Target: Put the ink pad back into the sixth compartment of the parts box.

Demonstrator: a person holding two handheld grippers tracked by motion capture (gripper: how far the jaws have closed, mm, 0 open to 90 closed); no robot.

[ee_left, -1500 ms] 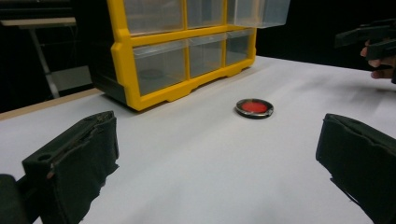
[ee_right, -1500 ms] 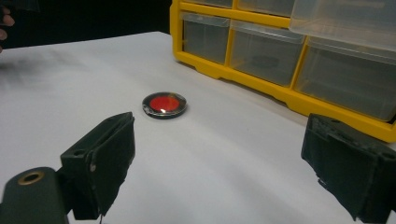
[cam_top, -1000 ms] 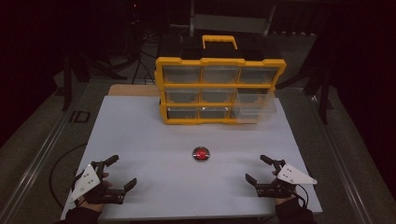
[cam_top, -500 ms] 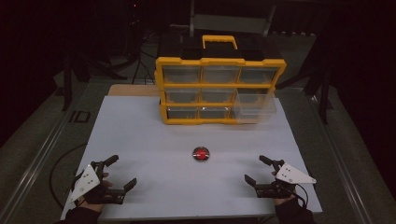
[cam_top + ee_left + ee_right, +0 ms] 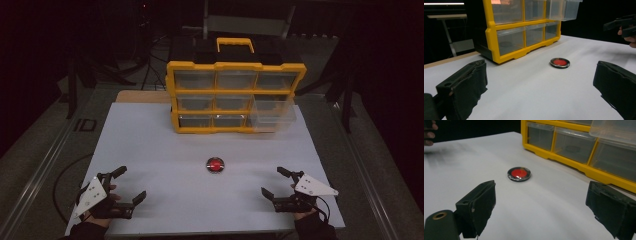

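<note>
We are finding the red disc (image 5: 215,164) lying flat mid-desk (image 5: 150,145), just before the yellow drawer cabinet (image 5: 235,97), whose right middle drawer (image 5: 272,112) is standing pulled out. We are recording the left hand-held gripper (image 5: 125,184) and right hand-held gripper (image 5: 274,182) resting near the desk's front edge, jaws apart, holding nothing.

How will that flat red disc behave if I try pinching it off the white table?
The red disc lies flat and thin, so it probably will not roll, but the jaws may struggle to get under its low edge. Its glossy rim suggests it could slide on the smooth white table when nudged.
</note>
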